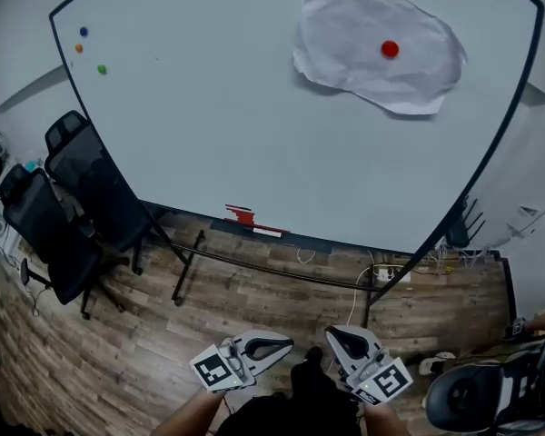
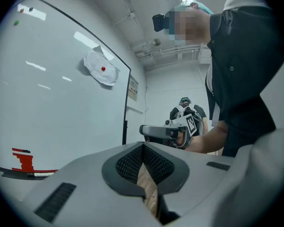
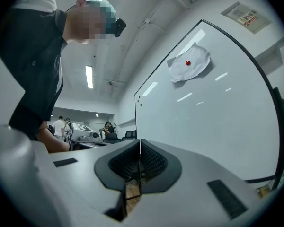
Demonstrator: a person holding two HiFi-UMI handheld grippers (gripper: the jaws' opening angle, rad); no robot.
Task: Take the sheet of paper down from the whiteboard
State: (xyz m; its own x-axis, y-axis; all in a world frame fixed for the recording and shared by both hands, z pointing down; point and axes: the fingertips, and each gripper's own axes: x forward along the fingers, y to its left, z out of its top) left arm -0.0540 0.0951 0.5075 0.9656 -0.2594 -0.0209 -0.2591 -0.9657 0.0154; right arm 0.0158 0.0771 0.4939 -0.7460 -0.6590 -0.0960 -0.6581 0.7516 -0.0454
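Well up on the right side of the whiteboard, a crumpled sheet of paper hangs pinned by a single red magnet near its middle. The sheet looks thin, light and limp. Its wrinkled edges are loose, and the lower edge casts a shadow, as if lifted off the board. It would likely tear if dragged from under the magnet, so the sound hold is a pinch on that free lower edge, with the magnet slid or plucked away first.

Both tools wait low and near the person, well apart from the paper. The left tongs and right tongs are each pressed together with nothing between them. Three small magnets dot the board's far left corner. Two office chairs stand on the wooden floor at left.
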